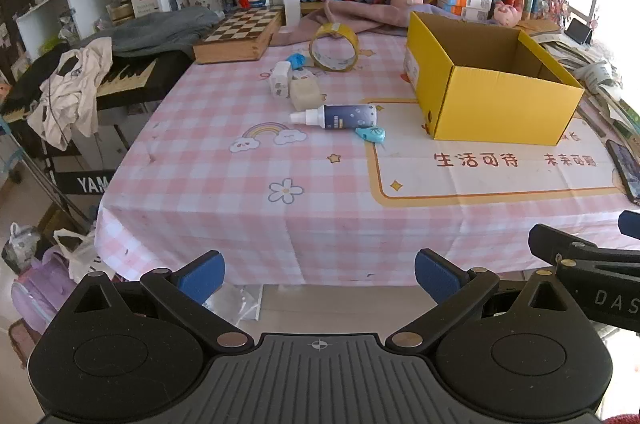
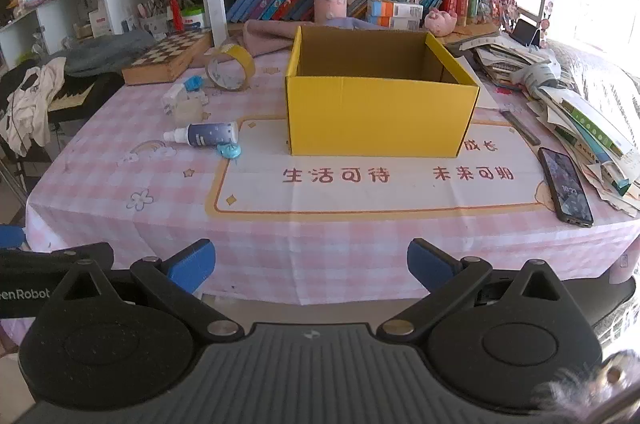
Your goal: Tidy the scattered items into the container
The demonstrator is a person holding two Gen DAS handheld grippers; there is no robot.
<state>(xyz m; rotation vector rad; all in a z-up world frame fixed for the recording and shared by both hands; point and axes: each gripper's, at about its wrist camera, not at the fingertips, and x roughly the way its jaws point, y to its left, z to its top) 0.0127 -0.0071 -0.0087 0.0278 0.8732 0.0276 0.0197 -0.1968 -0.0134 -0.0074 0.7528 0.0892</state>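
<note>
An open yellow cardboard box (image 1: 496, 96) (image 2: 380, 112) stands on the pink checked tablecloth, its inside bare as far as I see. Left of it lie a dark blue spray bottle (image 1: 340, 115) (image 2: 204, 134), a light blue correction-tape dispenser (image 1: 372, 134) (image 2: 229, 151), a pale cube (image 1: 306, 94) (image 2: 187, 112), a small white box (image 1: 280, 80), a blue cap-like piece (image 1: 297, 60) (image 2: 193, 82) and a roll of yellow tape (image 1: 334, 46) (image 2: 230, 66). My left gripper (image 1: 320, 274) and right gripper (image 2: 311, 268) hang open before the table's near edge, holding nothing.
A black phone (image 2: 565, 186) lies at the right edge beside a stack of papers and books (image 2: 580, 120). A chess box (image 1: 240, 34) and pink cloth (image 1: 360, 14) sit at the back below the bookshelves. A keyboard with clothes (image 1: 80, 84) stands left of the table.
</note>
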